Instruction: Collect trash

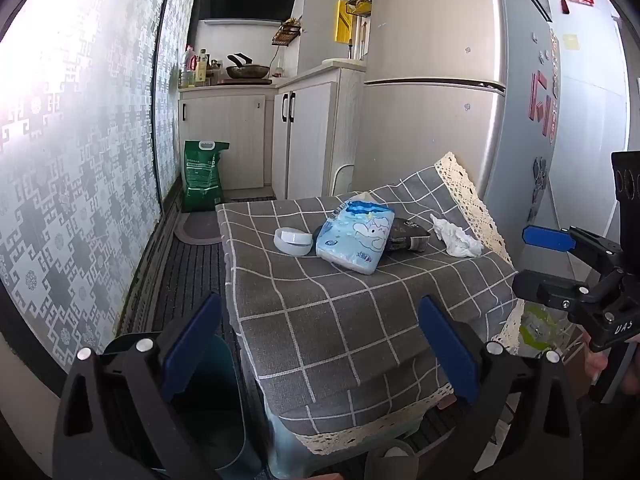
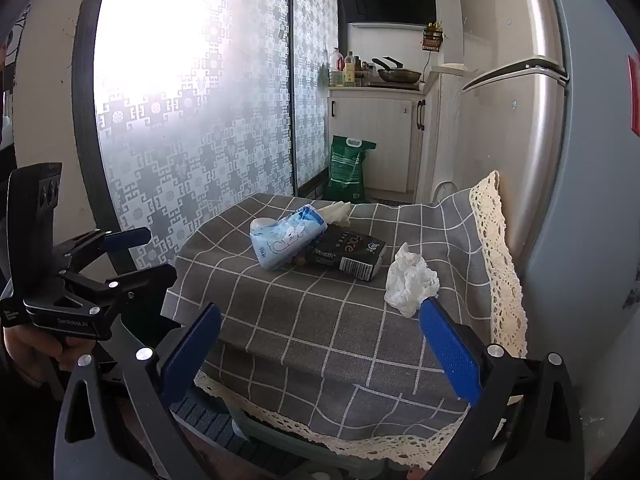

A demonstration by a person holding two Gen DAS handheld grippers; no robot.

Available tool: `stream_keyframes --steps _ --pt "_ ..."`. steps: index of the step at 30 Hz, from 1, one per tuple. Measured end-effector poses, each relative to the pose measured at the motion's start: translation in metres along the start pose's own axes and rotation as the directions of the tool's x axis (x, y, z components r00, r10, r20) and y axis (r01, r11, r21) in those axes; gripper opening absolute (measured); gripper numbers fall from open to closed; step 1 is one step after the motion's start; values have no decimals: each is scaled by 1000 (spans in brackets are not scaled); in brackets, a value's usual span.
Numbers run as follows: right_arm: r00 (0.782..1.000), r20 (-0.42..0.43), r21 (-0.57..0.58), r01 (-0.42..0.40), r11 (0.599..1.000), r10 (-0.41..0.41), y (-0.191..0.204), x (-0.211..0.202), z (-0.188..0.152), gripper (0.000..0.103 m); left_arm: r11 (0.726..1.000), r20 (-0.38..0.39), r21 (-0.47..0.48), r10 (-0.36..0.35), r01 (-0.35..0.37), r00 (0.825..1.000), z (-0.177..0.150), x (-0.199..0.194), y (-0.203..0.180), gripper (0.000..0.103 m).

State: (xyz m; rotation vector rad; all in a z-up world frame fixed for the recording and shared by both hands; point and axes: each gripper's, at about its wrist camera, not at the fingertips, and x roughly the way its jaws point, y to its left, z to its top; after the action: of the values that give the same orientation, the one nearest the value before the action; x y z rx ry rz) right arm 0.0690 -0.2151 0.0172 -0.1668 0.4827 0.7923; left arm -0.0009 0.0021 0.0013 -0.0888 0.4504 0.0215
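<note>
A crumpled white tissue [image 1: 456, 238] [image 2: 410, 280] lies on the grey checked tablecloth [image 1: 340, 300] [image 2: 320, 320], near its right side. A blue tissue pack [image 1: 354, 236] [image 2: 286, 236] and a black "face" packet [image 1: 406, 234] [image 2: 348, 254] lie mid-table. A dark bin [image 1: 208, 408] stands on the floor left of the table. My left gripper [image 1: 320, 356] is open and empty over the table's near edge and the bin. My right gripper [image 2: 320, 360] is open and empty, its right pad [image 2: 448, 348] just short of the crumpled tissue.
A white round lid-like object [image 1: 292, 240] lies left of the blue pack. A silver fridge [image 1: 436, 80] stands behind the table. A green bag [image 1: 202, 176] stands by the cabinets. A patterned glass door [image 2: 192, 100] runs along the left. A lace trim [image 2: 500, 264] edges the cloth.
</note>
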Motion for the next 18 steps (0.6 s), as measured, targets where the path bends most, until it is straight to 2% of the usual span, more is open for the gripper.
stream_keyframes --steps 18 --pt "1000 -2 -8 10 1000 -10 2 0 0 100 1000 -9 10 1 -1 1000 1 -1 -2 100"
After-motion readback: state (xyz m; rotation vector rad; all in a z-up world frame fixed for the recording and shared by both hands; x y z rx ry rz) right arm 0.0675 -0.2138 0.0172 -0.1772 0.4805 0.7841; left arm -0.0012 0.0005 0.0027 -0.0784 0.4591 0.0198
